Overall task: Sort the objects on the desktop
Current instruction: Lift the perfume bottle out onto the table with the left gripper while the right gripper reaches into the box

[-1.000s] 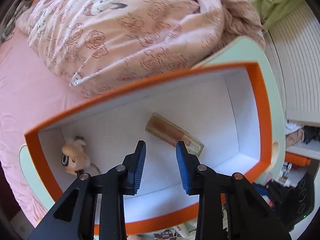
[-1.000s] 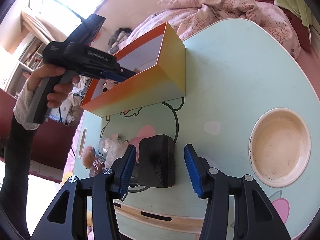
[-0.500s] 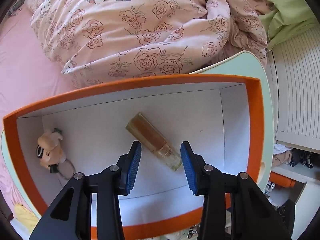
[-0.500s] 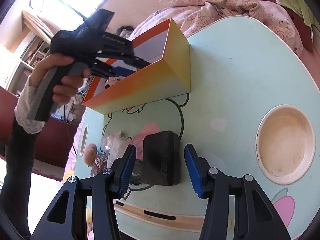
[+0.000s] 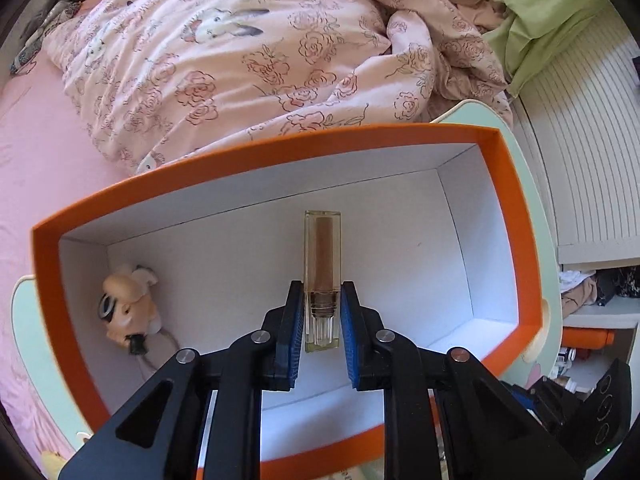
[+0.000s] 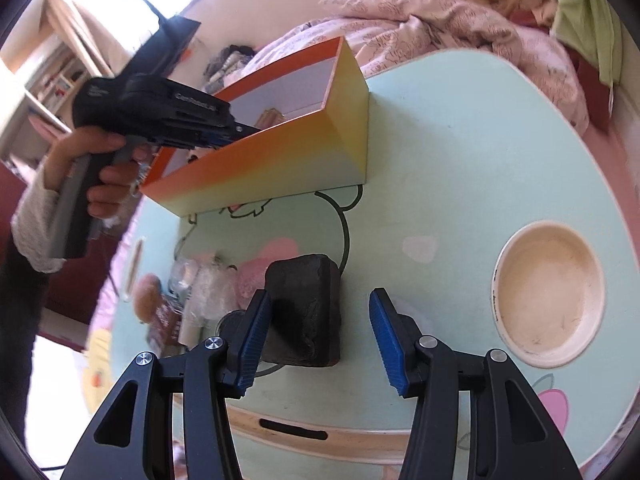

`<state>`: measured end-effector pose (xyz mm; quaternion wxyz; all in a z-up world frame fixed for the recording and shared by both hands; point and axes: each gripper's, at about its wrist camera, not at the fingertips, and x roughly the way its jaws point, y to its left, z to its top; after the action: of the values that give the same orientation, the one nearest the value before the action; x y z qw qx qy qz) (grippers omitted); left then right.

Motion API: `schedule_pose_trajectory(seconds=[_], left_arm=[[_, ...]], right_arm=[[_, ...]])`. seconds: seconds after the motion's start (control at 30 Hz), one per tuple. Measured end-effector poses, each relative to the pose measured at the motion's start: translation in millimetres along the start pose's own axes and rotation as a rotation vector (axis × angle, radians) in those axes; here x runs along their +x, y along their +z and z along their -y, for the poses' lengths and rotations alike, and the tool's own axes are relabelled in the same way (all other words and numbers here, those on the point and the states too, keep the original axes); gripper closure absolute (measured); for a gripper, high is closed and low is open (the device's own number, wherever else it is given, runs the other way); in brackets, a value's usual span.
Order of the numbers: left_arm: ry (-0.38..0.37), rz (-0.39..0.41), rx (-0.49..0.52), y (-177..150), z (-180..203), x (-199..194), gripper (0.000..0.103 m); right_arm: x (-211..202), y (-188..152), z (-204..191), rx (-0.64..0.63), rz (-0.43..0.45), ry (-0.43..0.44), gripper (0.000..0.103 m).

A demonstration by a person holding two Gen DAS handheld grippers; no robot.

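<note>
**Sorting partly done: 2 items in box, others on table**

L gripper (image 5: pixel 320 312) is inside the orange box (image 5: pixel 280 152), fingers clamped on the clear tube (image 5: pixel 322 256). A small plush keychain (image 5: pixel 128 304) lies in the box corner. R gripper (image 6: pixel 320 336) hovers over the black block (image 6: pixel 308 304), fingers apart, not touching it. Small items (image 6: pixel 192 296) and a bowl (image 6: pixel 548 292) are on the table (image 6: pixel 460 160), so approx. half is left, I judge.

Probably a home bedroom: rose-print duvet (image 5: pixel 248 60) beside a cartoon-printed table (image 6: pixel 460 152)
</note>
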<state>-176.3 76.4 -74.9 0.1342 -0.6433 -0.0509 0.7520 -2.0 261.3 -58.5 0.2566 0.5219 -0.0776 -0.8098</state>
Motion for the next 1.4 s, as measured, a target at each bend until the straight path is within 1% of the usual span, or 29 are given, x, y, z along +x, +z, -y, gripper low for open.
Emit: schedule_pose_trajectory(seconds=[0.13,0.23,0.37,0.5,0.53,0.6,0.67,0.73,0.8,0.9,1.0,1.13,1.2,1.27,1.3,1.33,1.37,1.4], left_arm=[[-0.014,0.072,0.004,-8.3,-4.2,-24.9,0.084],[-0.039,0.134,0.023,-25.4,-6.5,-52.9,0.084],[-0.097,0.152,0.066,-58.1,-0.8,-72.0,0.084],[-0.156,0.17,0.109,-90.8,5.0,-91.0,0.084],[-0.161,0.171,0.117,-99.8,5.9,-92.7,0.084],[-0.144,0.165,0.127,-118.2,5.4,-88.4,0.084],[-0.105,0.155,0.13,-132.5,1.8,-79.3,0.084],[-0.085,0.142,0.113,-142.1,-5.6,-69.4,0.084],[-0.073,0.142,0.087,-147.5,-15.9,-61.5,0.084],[0.013,0.174,0.065,-149.1,-30.4,-55.9,0.084],[0.058,0.176,0.059,-147.0,-42.0,-50.1,0.084],[0.046,0.148,0.025,-146.7,-54.2,-38.5,0.084],[0.029,0.132,0.011,-148.1,-57.9,-33.7,0.084],[0.007,0.13,-0.007,-149.0,-61.9,-32.5,0.074],[0.0,0.138,-0.02,-149.4,-64.4,-34.1,0.072],[-0.005,0.153,-0.035,-150.7,-67.5,-37.2,0.069],[-0.006,0.171,-0.046,-152.6,-70.4,-41.2,0.069],[-0.005,0.188,-0.052,-154.6,-72.4,-45.0,0.069]], right_arm=[[-0.4,0.3,-7.5,-0.021,0.003,-0.011,0.053],[-2.0,-0.4,-11.6,-0.033,0.005,-0.019,0.053],[-2.3,-0.5,-15.5,-0.042,0.007,-0.031,0.053],[-5.2,-0.7,-15.9,-0.033,0.01,-0.018,0.053],[-6.3,-0.7,-15.6,-0.031,0.013,-0.018,0.053],[-8.1,-0.7,-15.2,-0.025,0.017,-0.015,0.053],[-9.1,-0.8,-16.1,-0.024,0.019,-0.014,0.053],[-9.9,-1.0,-17.5,-0.026,0.02,-0.016,0.053],[-10.6,-1.3,-19.8,-0.032,0.019,-0.014,0.053],[-10.8,-1.2,-23.0,-0.037,0.016,-0.009,0.053],[-11.3,1.7,-28.6,-0.045,0.017,-0.007,0.053],[-14.6,16.4,-43.4,-0.091,0.022,-0.009,0.053],[-19.5,29.8,-51.8,-0.099,0.041,0.012,0.053],[-21.0,48.6,-65.3,-0.125,0.056,0.044,0.052],[-20.3,57.0,-71.7,-0.137,0.063,0.05,0.048],[-18.0,66.5,-77.7,-0.146,0.07,0.053,0.042],[-13.7,76.5,-83.7,-0.154,0.068,0.061,0.039],[-6.6,88.2,-90.1,-0.157,0.053,0.087,0.039]])
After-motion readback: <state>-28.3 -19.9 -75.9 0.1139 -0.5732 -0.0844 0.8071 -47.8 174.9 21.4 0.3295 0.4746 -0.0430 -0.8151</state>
